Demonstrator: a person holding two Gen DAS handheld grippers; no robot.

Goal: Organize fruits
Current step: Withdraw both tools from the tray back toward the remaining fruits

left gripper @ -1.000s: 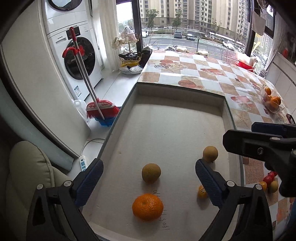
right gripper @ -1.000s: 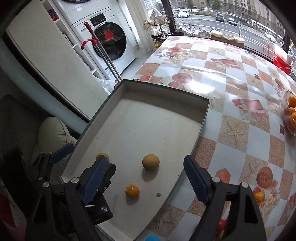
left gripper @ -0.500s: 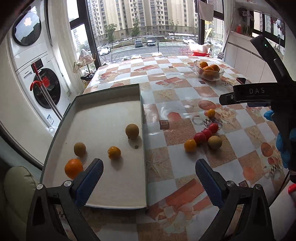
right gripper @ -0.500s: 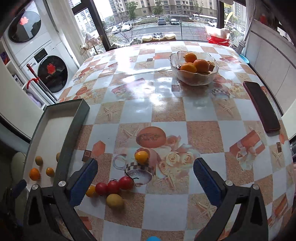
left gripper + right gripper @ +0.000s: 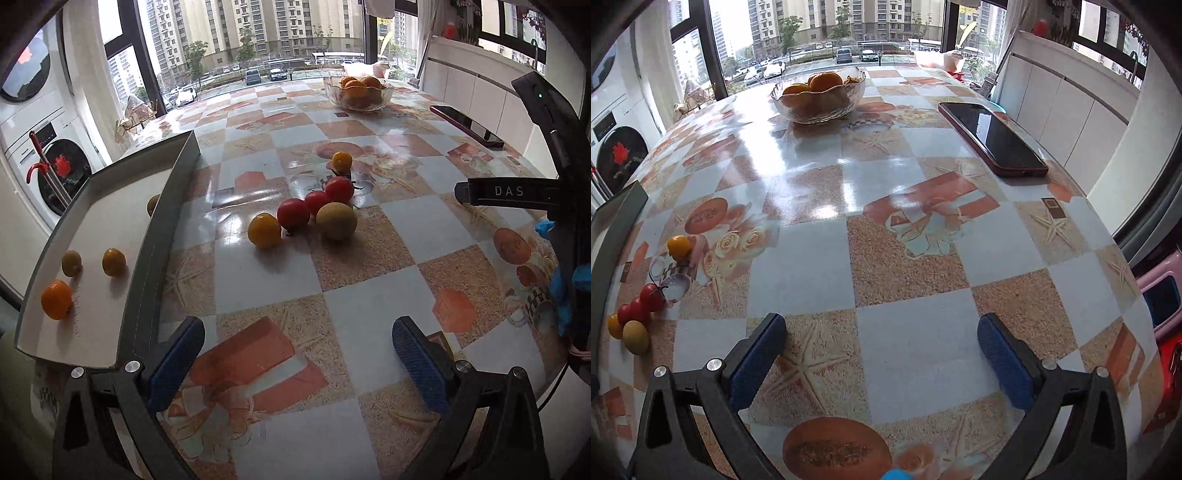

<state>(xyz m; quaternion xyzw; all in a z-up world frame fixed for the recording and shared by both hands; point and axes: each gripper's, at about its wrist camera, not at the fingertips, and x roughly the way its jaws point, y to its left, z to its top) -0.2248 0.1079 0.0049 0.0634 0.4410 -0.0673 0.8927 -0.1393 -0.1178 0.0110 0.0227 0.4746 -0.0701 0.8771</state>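
My left gripper [image 5: 297, 350] hangs open over the checked tablecloth, nothing between its blue pads. Ahead of it lies a loose cluster: a yellow tomato [image 5: 264, 230], three red tomatoes [image 5: 293, 214], a tan round fruit [image 5: 336, 220] and a small yellow one [image 5: 342, 160]. The grey tray [image 5: 162, 236] at left holds an orange [image 5: 56, 299] and several smaller fruits. My right gripper [image 5: 881, 343] is also open and empty above bare cloth. The same cluster [image 5: 635, 336] sits far to its left.
A glass bowl [image 5: 818, 98] of oranges stands at the table's far side, also seen as the bowl [image 5: 357, 92] in the left wrist view. A dark phone [image 5: 993, 138] lies near the right edge. A blue-gloved hand [image 5: 561, 288] holds the other tool at right.
Both views have swung from over the tray rightwards onto the table. The tray and its fruits now lie at the left, and the loose tomatoes are closer to the left gripper.
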